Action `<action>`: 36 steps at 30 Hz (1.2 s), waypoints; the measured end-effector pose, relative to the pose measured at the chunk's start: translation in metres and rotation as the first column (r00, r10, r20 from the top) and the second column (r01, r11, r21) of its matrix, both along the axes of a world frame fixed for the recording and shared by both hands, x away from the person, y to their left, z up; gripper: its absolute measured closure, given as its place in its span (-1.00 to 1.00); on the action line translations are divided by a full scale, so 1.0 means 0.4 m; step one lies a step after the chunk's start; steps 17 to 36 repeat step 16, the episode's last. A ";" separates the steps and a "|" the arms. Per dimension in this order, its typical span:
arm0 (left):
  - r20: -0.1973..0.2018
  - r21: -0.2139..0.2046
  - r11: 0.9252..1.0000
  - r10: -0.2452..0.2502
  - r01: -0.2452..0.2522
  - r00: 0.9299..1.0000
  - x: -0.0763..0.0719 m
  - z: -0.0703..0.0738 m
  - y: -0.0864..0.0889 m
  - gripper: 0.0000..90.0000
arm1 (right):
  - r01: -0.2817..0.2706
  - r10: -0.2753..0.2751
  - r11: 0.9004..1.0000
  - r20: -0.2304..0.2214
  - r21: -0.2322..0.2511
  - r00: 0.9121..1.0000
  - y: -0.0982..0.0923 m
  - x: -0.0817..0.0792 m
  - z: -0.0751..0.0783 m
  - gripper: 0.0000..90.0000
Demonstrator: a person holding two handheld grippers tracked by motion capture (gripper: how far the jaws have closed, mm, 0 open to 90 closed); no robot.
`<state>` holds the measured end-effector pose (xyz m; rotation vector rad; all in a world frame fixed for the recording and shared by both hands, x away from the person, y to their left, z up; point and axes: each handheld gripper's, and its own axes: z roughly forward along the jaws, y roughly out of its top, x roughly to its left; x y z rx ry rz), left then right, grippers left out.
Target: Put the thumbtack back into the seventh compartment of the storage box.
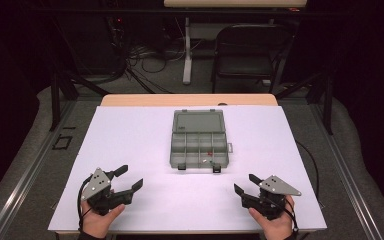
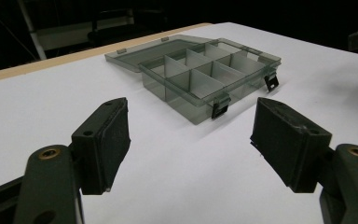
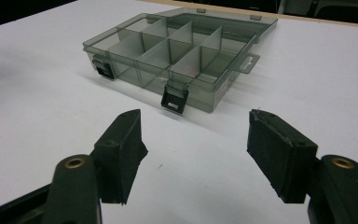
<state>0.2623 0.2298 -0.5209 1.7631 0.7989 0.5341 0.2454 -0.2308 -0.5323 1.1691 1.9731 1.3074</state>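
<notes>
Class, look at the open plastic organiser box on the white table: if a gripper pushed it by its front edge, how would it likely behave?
The organiser box looks thin-walled and nearly empty, so it is probably light and would likely slide on the smooth white table rather than tip. Its lid lies open flat behind it and would probably drag along. The few small pieces inside may rattle about.

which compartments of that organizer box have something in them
Only the front row toward the person's right side: in the high view, small red and green-white bits lie in the organizer box there, around. The other compartments look bare. I cannot tell what the bits are.
</notes>
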 end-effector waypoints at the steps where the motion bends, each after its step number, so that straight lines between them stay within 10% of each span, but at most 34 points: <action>1: -0.001 0.001 1.000 0.001 -0.001 1.000 0.000 0.000 0.000 -0.40 | 0.001 -0.001 1.000 0.002 0.004 1.000 0.000 0.001 -0.001 -0.22; 36: -0.009 0.003 1.000 0.006 -0.006 1.000 0.007 -0.002 0.002 -0.40 | 0.008 -0.008 1.000 -0.015 -0.008 1.000 -0.004 0.005 -0.005 -0.22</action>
